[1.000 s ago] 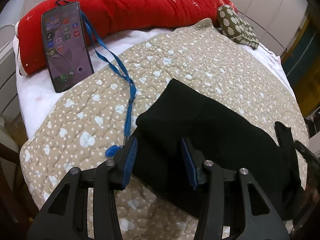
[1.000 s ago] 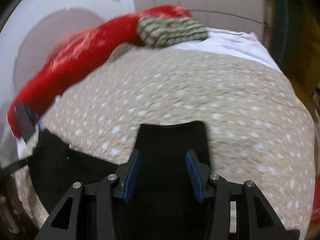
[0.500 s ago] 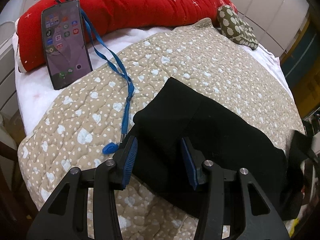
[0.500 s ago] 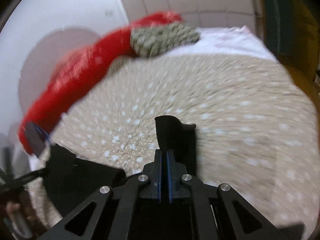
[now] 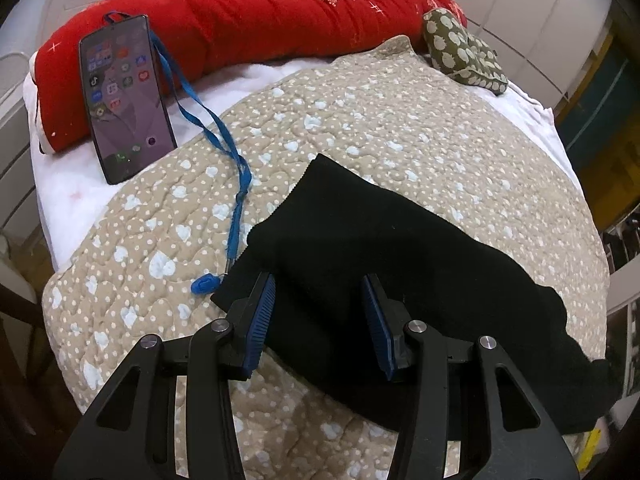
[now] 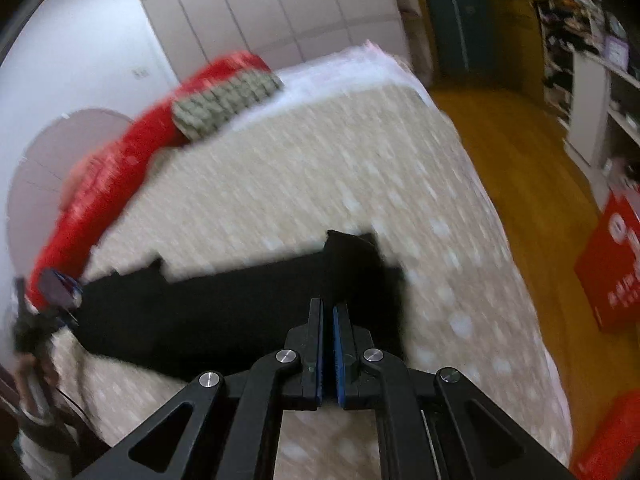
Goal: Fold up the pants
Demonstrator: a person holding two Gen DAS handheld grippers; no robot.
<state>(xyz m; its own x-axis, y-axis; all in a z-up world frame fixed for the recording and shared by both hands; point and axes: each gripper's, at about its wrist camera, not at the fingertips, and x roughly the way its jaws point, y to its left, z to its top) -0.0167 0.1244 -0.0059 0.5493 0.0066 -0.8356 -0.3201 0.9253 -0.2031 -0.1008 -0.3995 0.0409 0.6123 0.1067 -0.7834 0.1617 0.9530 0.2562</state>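
Black pants lie on a beige quilt with white dots, stretched from near the middle to the right edge. My left gripper is open, its blue pads on either side of the pants' near left end, just above the cloth. In the right wrist view the pants run as a dark band leftwards. My right gripper is shut on the pants' right end, with a flap of cloth sticking up past the fingertips. That view is blurred by motion.
A phone with a blue lanyard leans on a red pillow at the back left. A green patterned cushion lies at the back right. The bed's right edge drops to a wooden floor; a red box stands there.
My right gripper closed on the end of the pants and swung to the right with it, pulling the cloth out. My left gripper stayed open over the other end.
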